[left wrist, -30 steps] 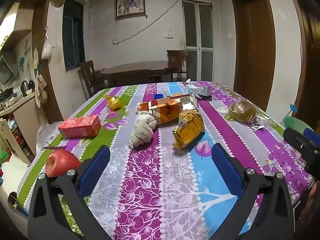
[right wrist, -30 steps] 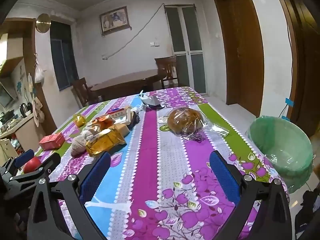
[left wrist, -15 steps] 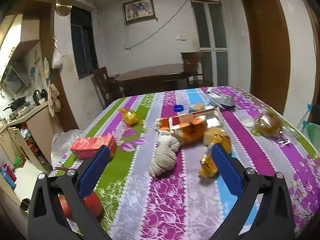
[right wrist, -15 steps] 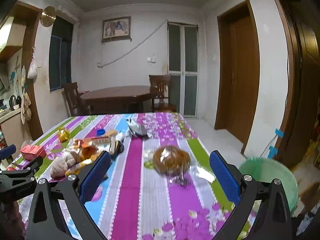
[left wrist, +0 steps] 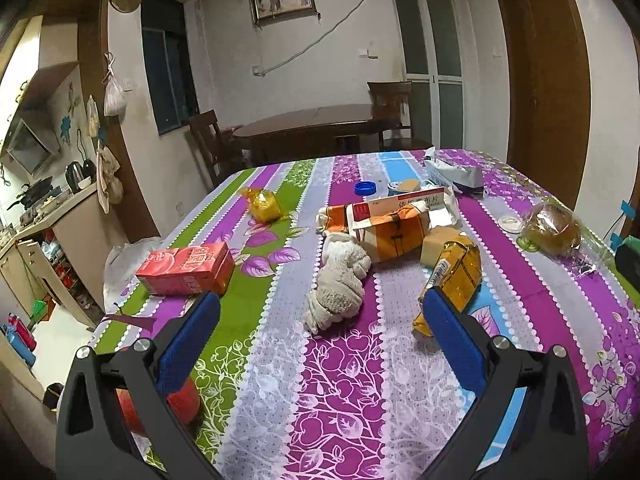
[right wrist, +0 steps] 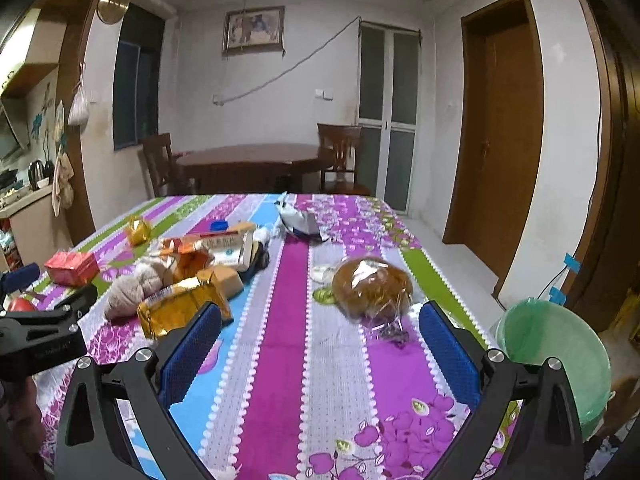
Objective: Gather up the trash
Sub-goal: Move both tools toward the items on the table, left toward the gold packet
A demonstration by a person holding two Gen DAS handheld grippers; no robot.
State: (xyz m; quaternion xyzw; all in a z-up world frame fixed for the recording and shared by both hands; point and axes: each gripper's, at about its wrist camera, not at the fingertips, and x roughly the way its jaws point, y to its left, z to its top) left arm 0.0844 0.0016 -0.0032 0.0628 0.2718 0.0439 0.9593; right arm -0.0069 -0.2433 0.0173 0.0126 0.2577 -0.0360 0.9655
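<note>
Fingers of both grippers gape wide and empty, and the bagged bun (right wrist: 372,286) lies just ahead between the right gripper (right wrist: 318,354) pads, nearer it than the left gripper (left wrist: 320,338), with the bin (right wrist: 560,356) off to the right.

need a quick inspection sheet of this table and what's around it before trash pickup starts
Surface: floral striped tablecloth, covering the whole table.
Job's things: crinkled gold foil wrapper near the middle; clear plastic bag holding a brown bun to its right; green-lined trash bin on the floor off the right edge.
Clutter: red carton, beige knitted cloth, orange and white boxes, blue bottle cap, red apple at the near left edge.
Grippers: left tool and right tool both open, holding nothing, above the near edge.
Cables: white cord slanting across the far wall.
Surroundings: dark wooden dining table with chairs, brown door.
</note>
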